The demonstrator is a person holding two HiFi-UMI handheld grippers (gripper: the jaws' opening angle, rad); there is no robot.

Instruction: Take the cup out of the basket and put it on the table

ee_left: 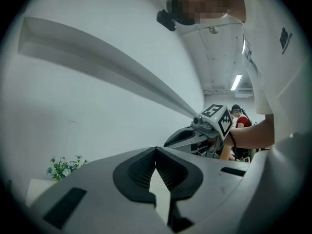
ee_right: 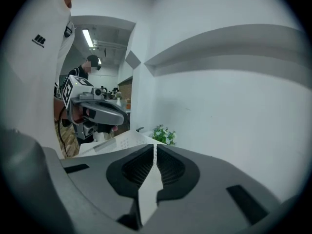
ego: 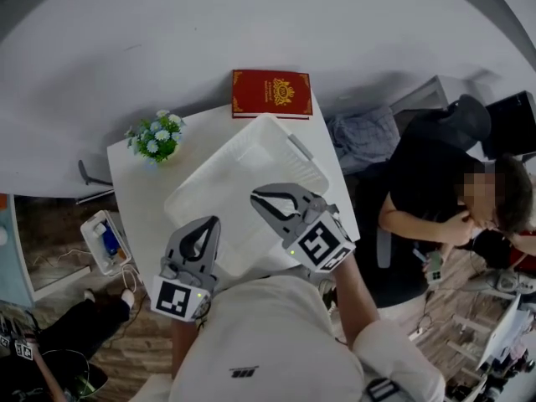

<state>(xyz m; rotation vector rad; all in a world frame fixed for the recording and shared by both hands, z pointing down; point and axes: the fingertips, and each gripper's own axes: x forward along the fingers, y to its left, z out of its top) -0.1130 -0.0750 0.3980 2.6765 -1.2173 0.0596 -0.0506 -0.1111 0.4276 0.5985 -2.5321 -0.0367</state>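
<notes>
A white plastic basket (ego: pixel 243 178) stands on the small white table (ego: pixel 134 187). No cup shows in any view. My left gripper (ego: pixel 212 219) hovers over the basket's near left corner, its jaws shut with nothing between them. My right gripper (ego: pixel 255 195) hangs over the basket's near middle, also shut and empty. In the left gripper view the closed tips of the left gripper (ee_left: pixel 156 148) point at the wall, with the right gripper (ee_left: pixel 192 135) beside them. The right gripper view shows the right gripper (ee_right: pixel 155 145) closed above the basket (ee_right: pixel 119 141), and the left gripper (ee_right: pixel 97 112) to its left.
A red book (ego: pixel 271 93) lies at the table's far edge. A small pot of flowers (ego: pixel 157 137) stands at the far left corner. A person in black (ego: pixel 431 195) sits close to the table's right side. A box of small items (ego: pixel 105 241) lies on the floor at left.
</notes>
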